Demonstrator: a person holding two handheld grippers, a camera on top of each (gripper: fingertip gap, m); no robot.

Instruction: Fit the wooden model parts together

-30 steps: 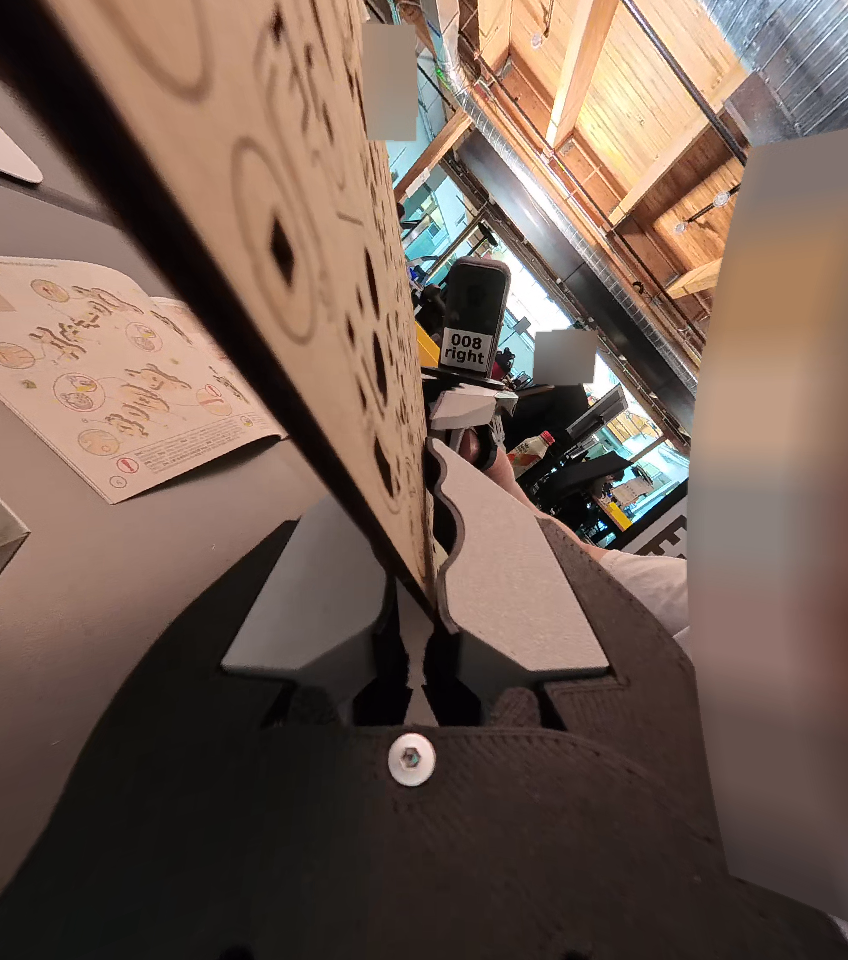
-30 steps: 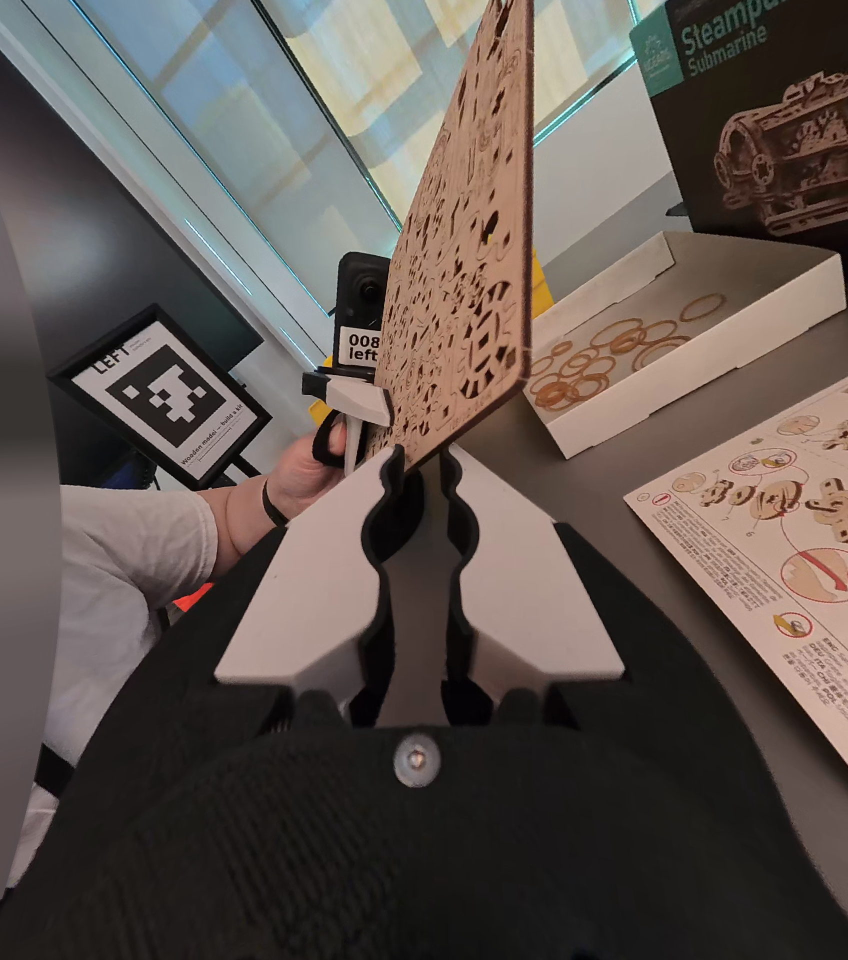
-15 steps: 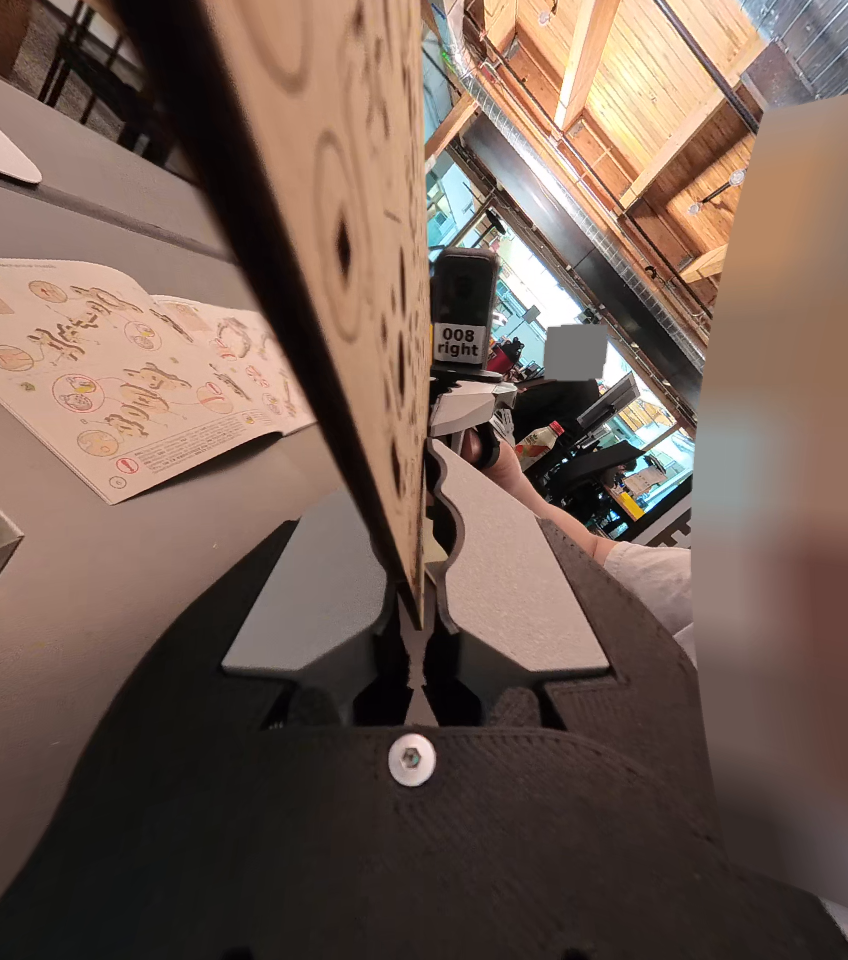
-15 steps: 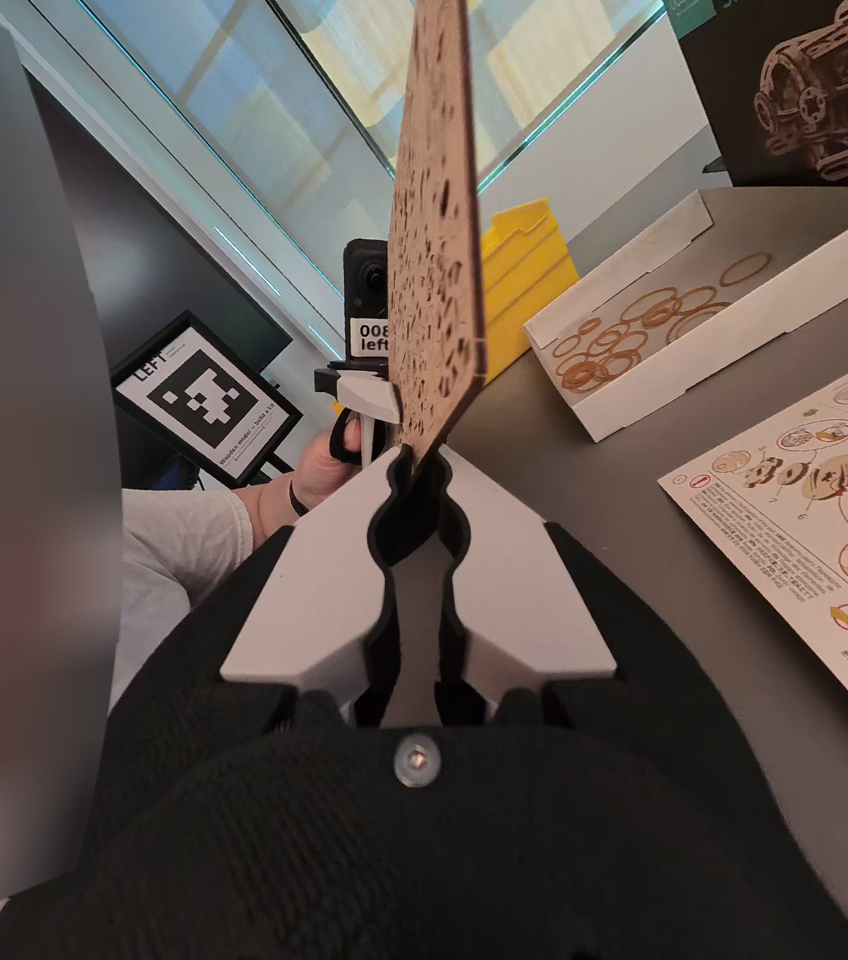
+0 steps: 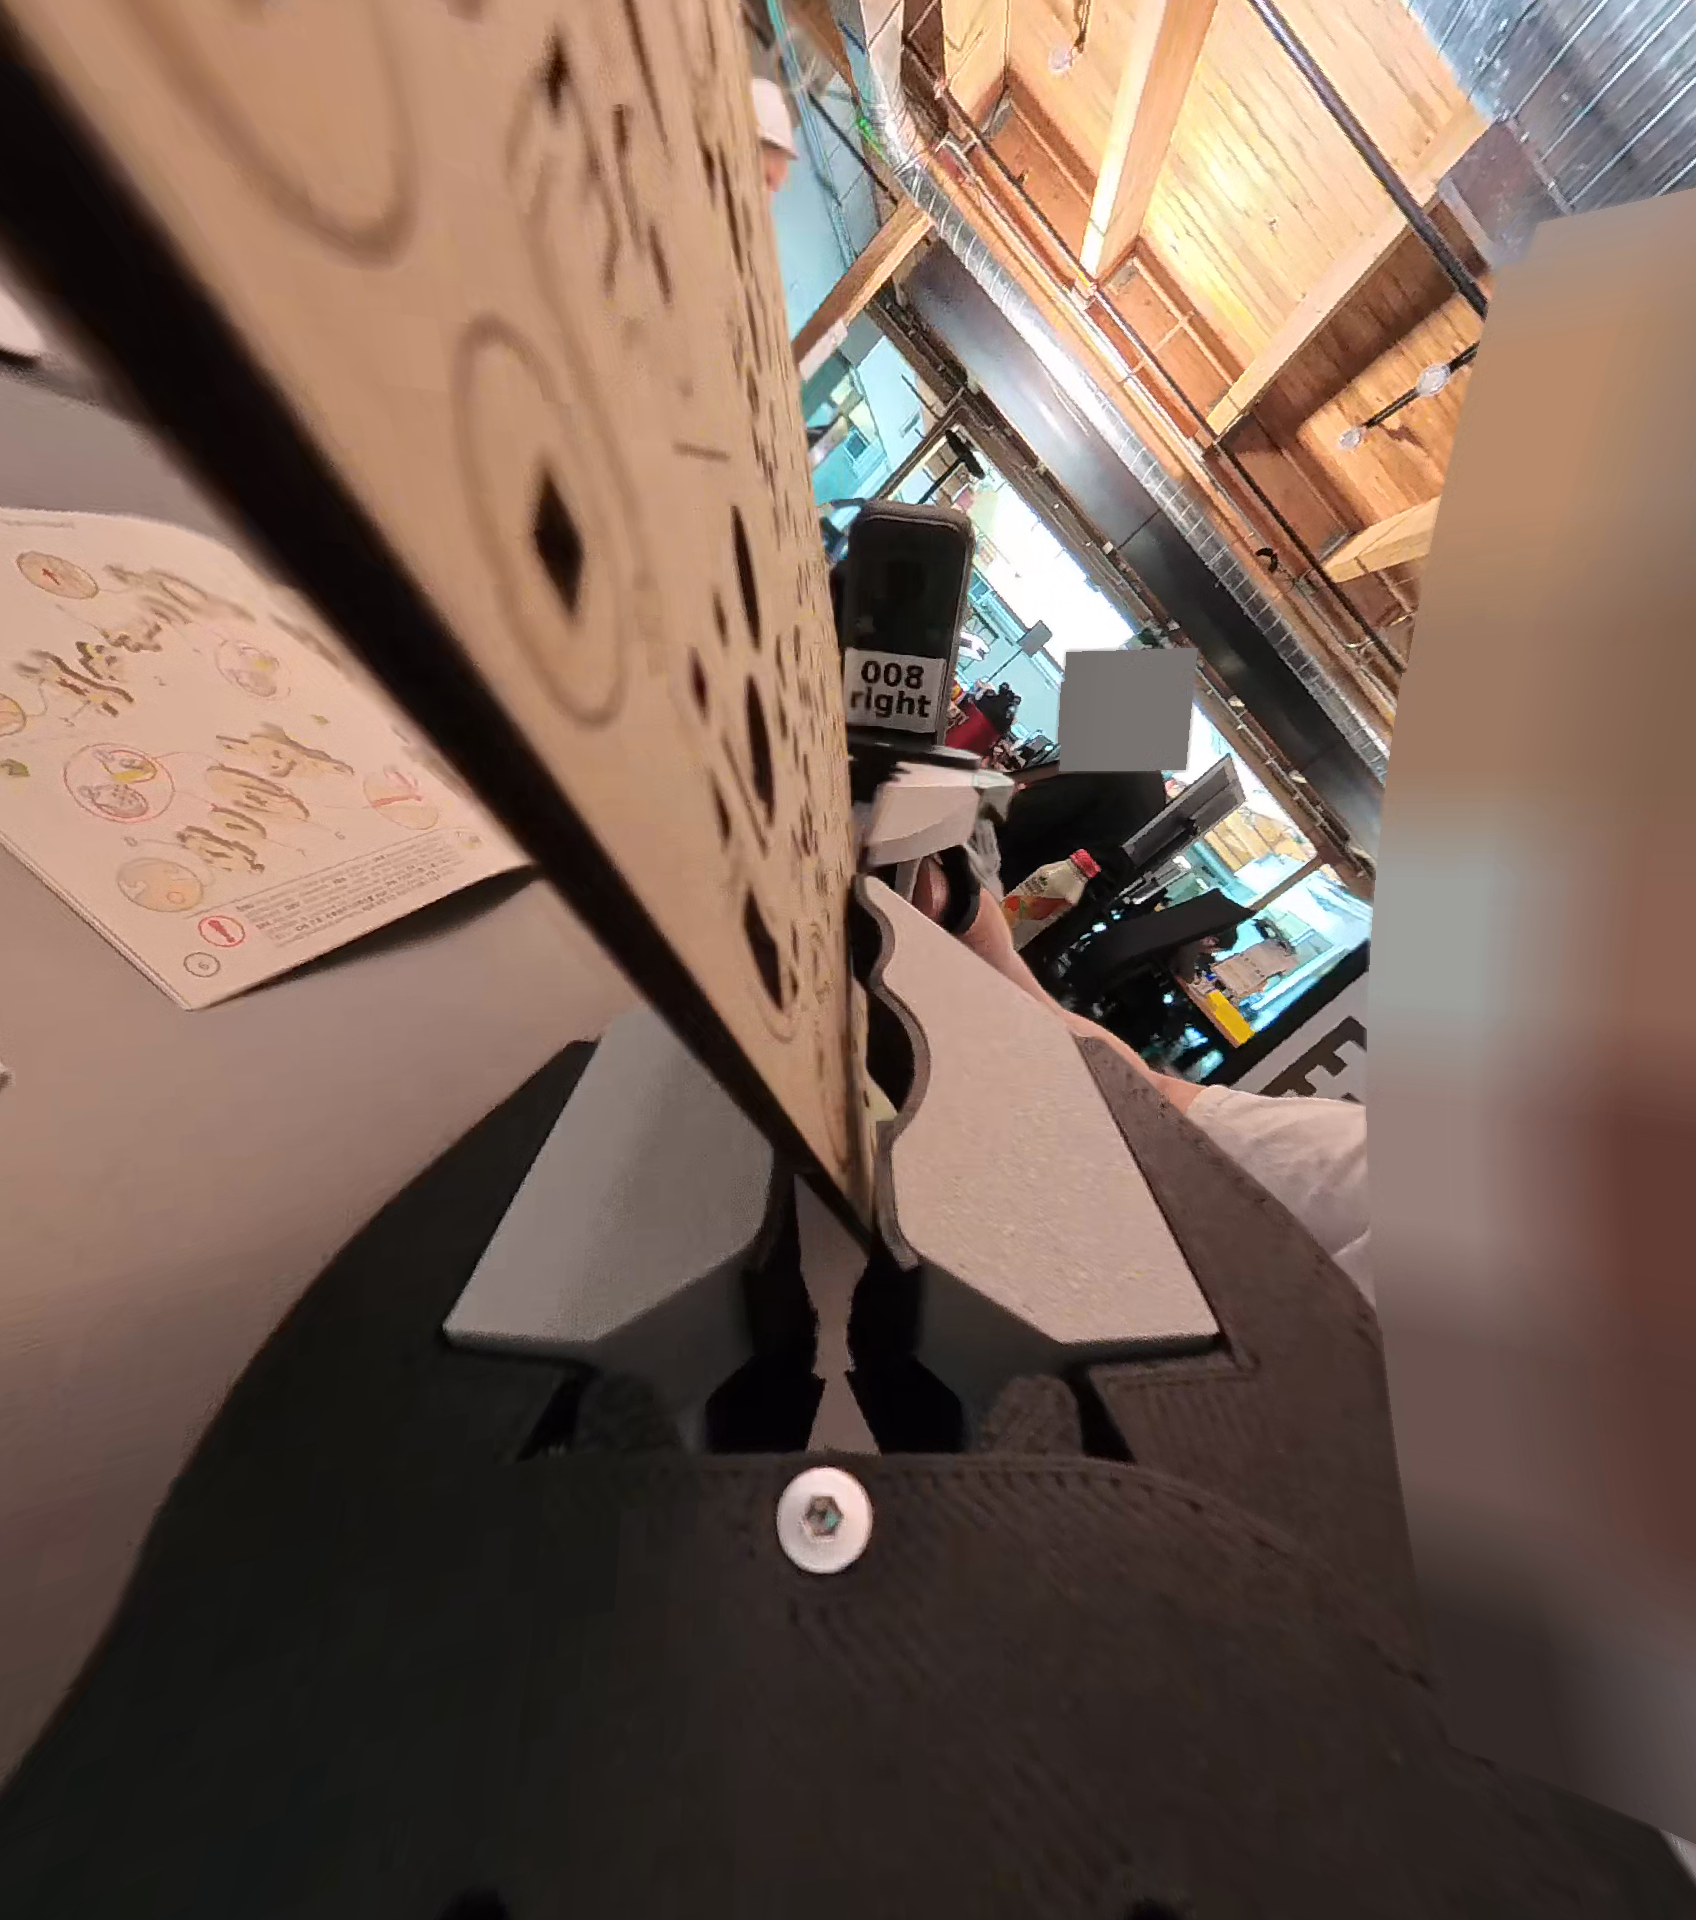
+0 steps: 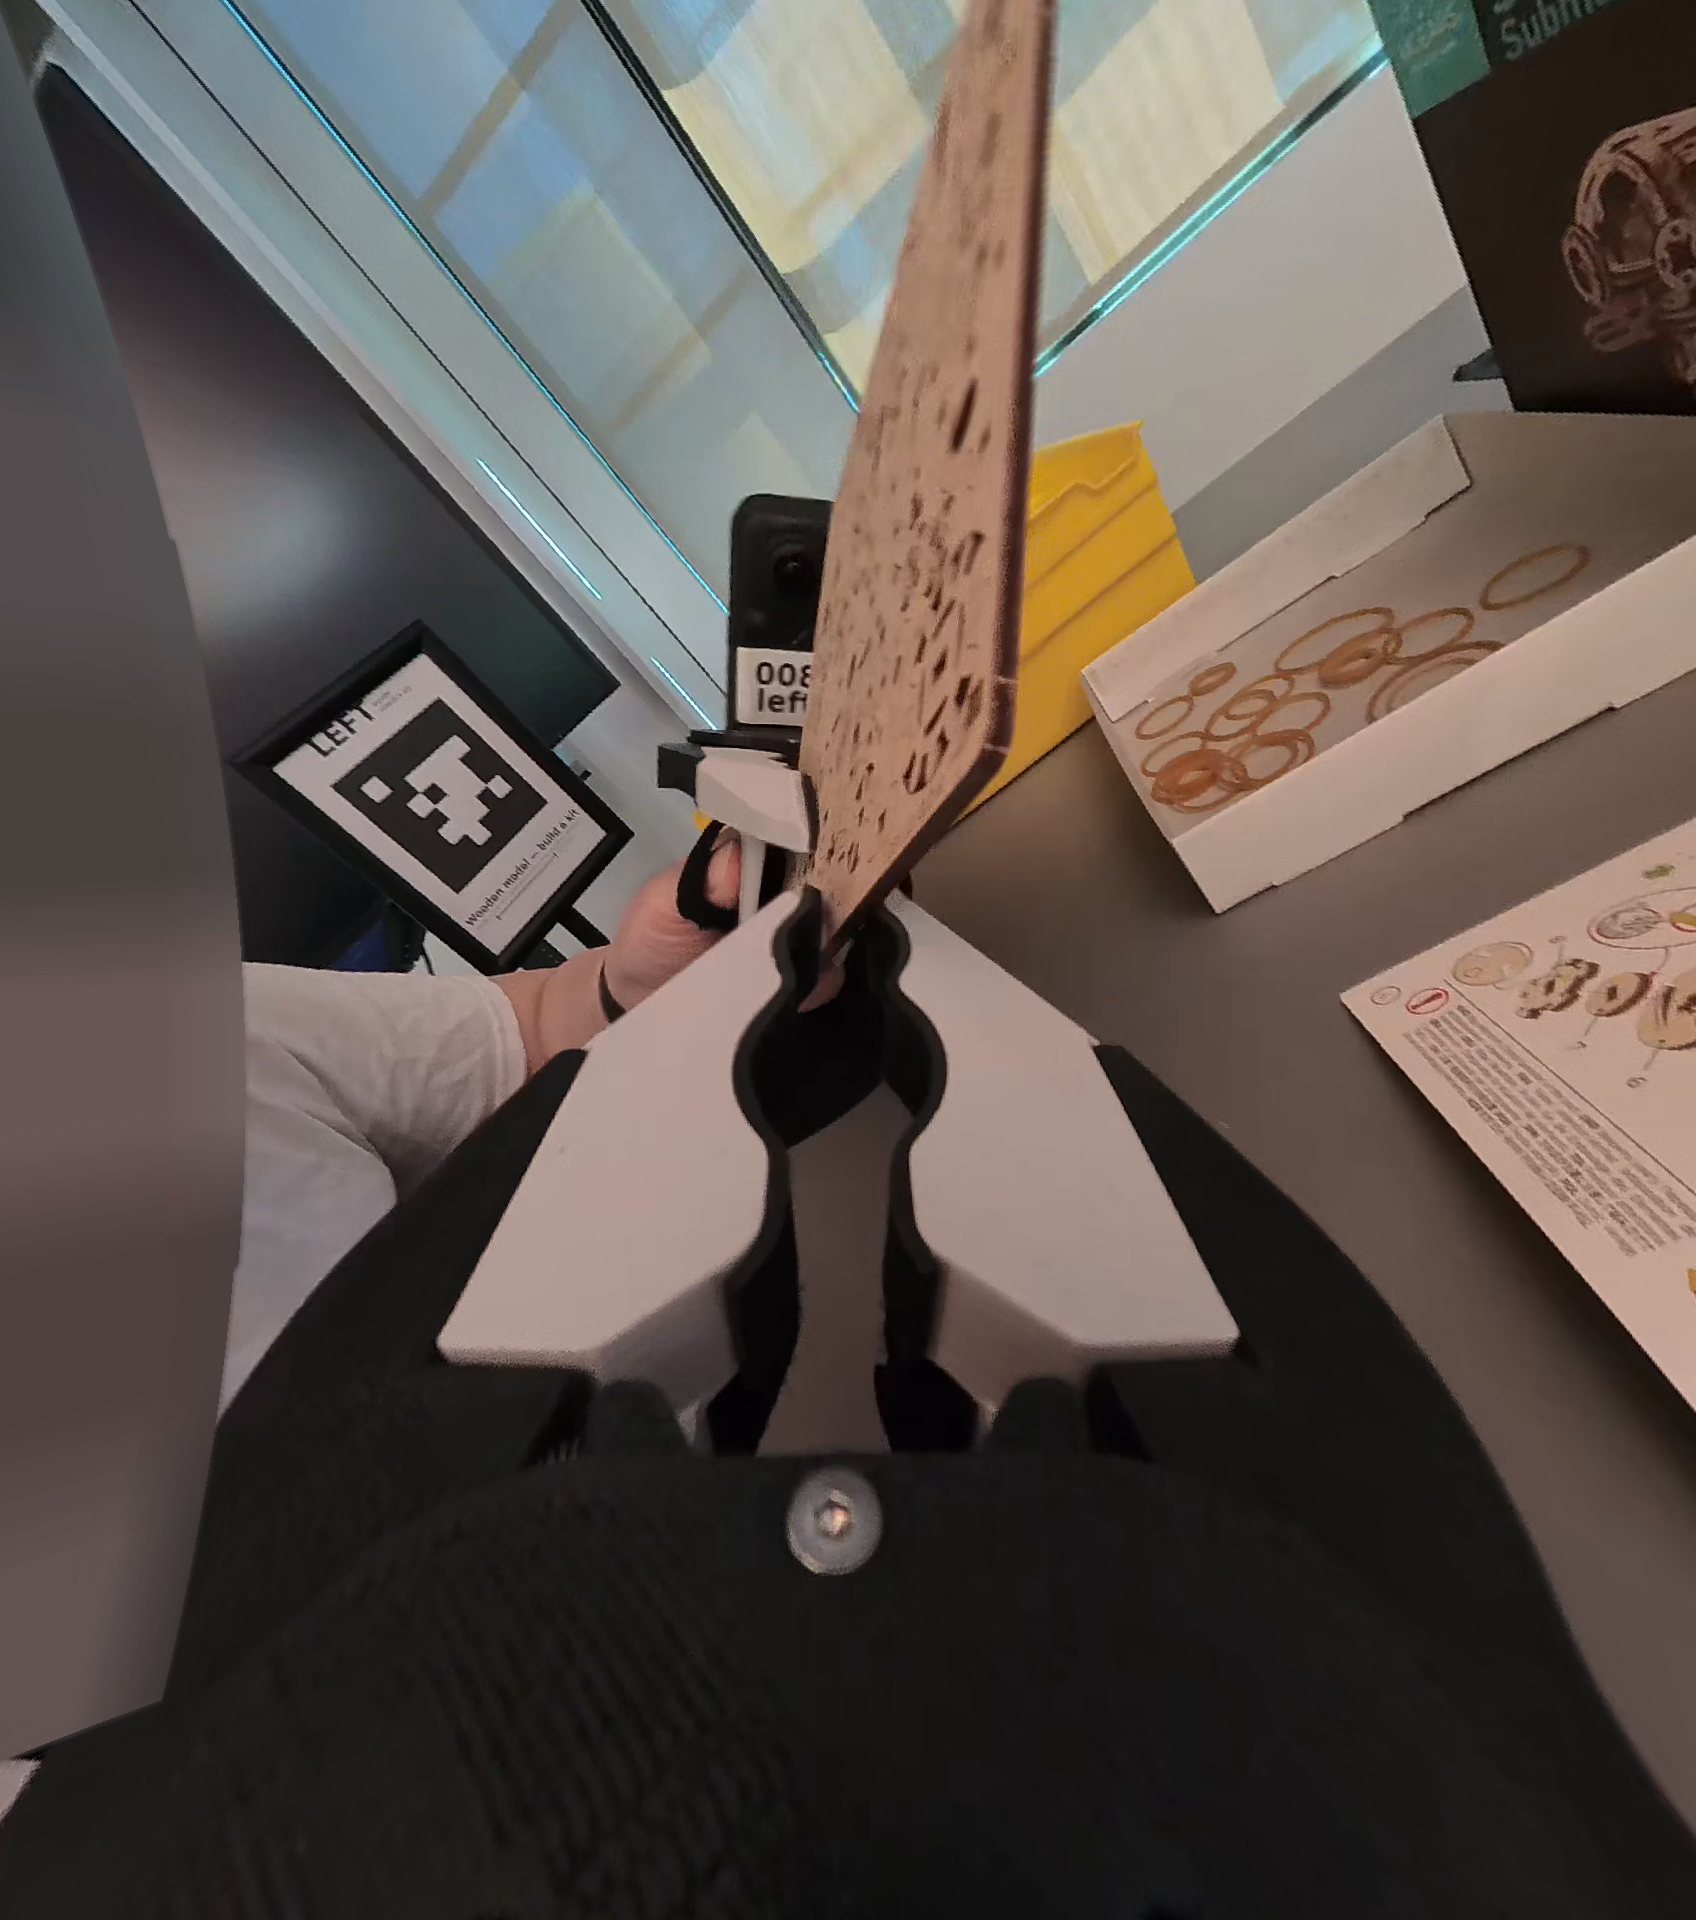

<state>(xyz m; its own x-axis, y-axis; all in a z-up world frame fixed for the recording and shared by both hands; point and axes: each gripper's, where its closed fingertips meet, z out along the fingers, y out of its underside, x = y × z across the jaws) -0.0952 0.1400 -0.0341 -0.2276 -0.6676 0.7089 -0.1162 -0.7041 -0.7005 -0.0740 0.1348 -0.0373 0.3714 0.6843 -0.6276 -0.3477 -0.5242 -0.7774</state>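
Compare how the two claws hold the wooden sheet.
The left claw takes the wooden sheet deep between its fingers; the right claw pinches only a corner at its fingertips. The left claw's jaws stand nearly closed; the right's show a gap behind the tips. Both are shut on one sheet, held above the table.

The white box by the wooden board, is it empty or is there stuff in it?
Not empty. The open white box on the table holds a scatter of thin wooden rings, mostly toward its near end.
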